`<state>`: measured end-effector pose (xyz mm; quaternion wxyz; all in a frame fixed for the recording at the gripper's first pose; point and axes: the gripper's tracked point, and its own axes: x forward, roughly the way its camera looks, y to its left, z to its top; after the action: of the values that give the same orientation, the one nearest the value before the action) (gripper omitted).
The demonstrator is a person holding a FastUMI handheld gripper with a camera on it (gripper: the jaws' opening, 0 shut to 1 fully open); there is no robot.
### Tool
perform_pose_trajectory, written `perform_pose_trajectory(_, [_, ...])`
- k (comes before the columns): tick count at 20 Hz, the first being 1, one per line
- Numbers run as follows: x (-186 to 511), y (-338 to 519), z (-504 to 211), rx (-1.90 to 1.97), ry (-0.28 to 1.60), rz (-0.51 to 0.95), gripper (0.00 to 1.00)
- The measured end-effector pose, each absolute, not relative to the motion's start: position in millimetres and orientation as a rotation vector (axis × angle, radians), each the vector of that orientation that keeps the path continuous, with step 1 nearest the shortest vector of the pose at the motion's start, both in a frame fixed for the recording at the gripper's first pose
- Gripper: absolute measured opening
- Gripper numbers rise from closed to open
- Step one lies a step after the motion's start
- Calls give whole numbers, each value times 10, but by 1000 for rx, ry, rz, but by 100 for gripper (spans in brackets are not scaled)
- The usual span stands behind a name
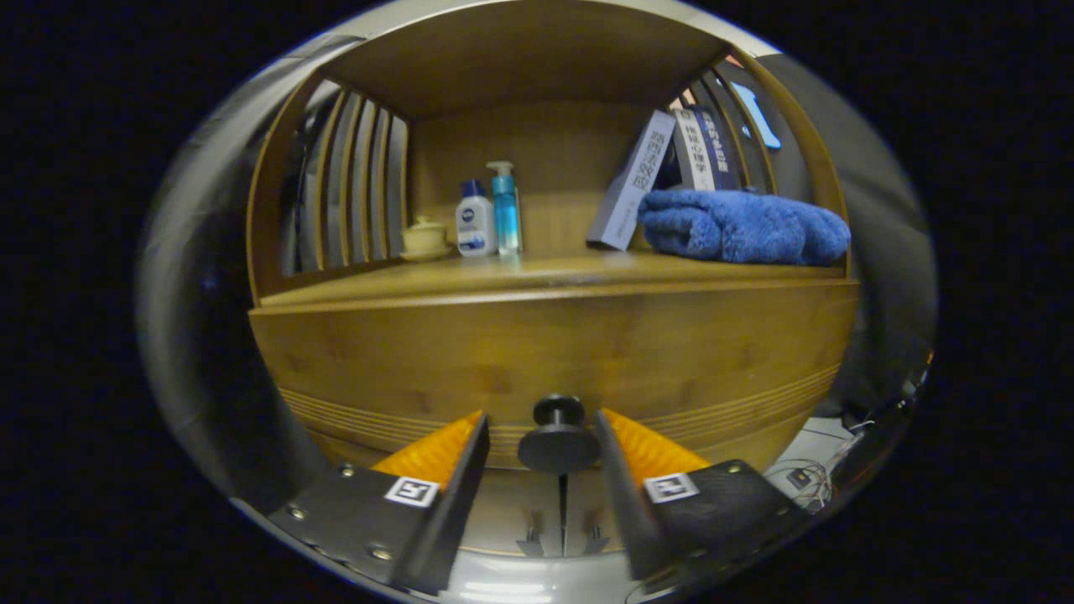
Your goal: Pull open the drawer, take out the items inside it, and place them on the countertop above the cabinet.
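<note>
Cabinet (554, 352): tool (541, 432) straddles knob (558, 436).

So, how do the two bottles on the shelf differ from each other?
The white bottle is shorter and wider; the blue bottle is taller and slimmer. The white bottle has a dark blue cap, while the blue bottle has a pale pump top. Both stand upright, side by side, on the countertop, far beyond the gripper, whose jaws flank the drawer knob.

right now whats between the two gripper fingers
In the gripper view the drawer's dark round knob sits between the fingers of the open gripper, with a gap on each side; neither finger touches it.
</note>
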<state>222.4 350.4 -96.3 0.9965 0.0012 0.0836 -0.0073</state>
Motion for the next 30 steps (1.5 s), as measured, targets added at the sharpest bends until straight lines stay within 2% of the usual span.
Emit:
perform_pose_trajectory(3, [2136,3437,-937,-20,156,-20,44])
perform_pose_trajectory(9, [2155,3450,-878,177,120,-64,44])
perform_pose_trajectory(14, [1990,3439,-883,85,171,-16,26])
perform_pose_trajectory(30, [636,3460,-958,93,161,-47,26])
